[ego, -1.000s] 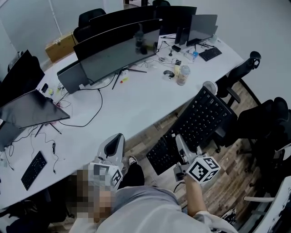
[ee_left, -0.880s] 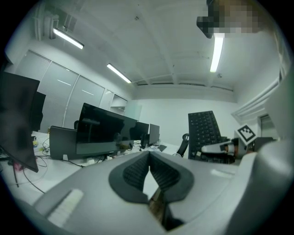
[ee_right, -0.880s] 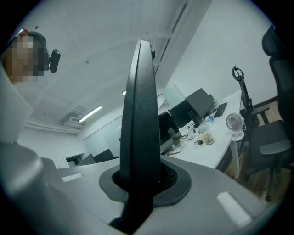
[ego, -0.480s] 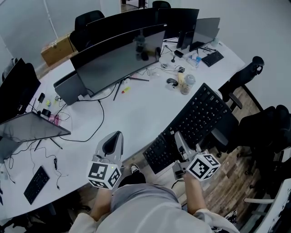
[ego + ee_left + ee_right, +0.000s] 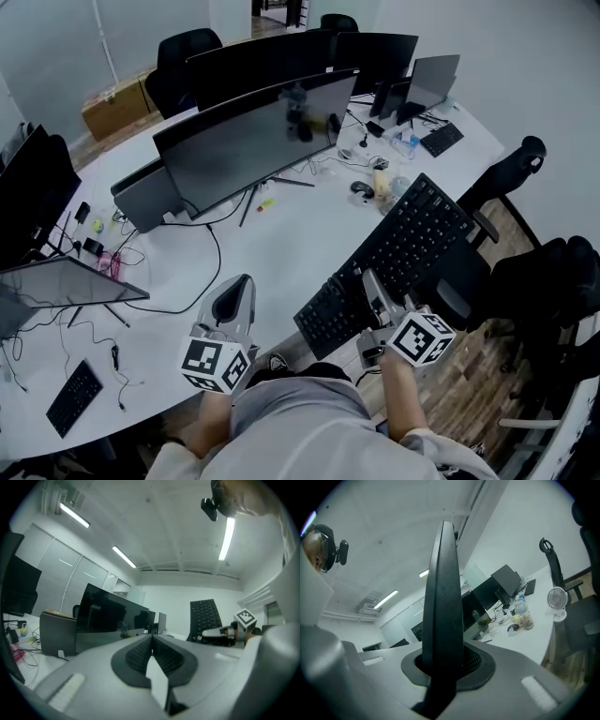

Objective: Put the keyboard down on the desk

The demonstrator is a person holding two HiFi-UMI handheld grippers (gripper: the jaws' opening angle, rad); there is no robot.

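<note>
Presently the keyboard [image 5: 403, 246] is held in the air, tilted, partly over the desk [image 5: 272, 246] edge. The right gripper [image 5: 376, 287] is clamped on its rim towards the near end, with the board edge-on between the jaws. The left gripper [image 5: 236, 298] has its jaws together, holding nothing.

Risks noted:
- One grip far from the middle — the long board may pivot or slip in the pads.
- The far end is near the bottle [image 5: 381, 178] and mouse [image 5: 362, 190] — it could knock them.
- Set too close to the rim, it could slide off.

I see bare table [image 5: 281, 239] between the curved monitor [image 5: 248, 141] and the near edge. A cable [image 5: 219, 265] hems its left side, a bottle [image 5: 380, 178] its right.
</note>
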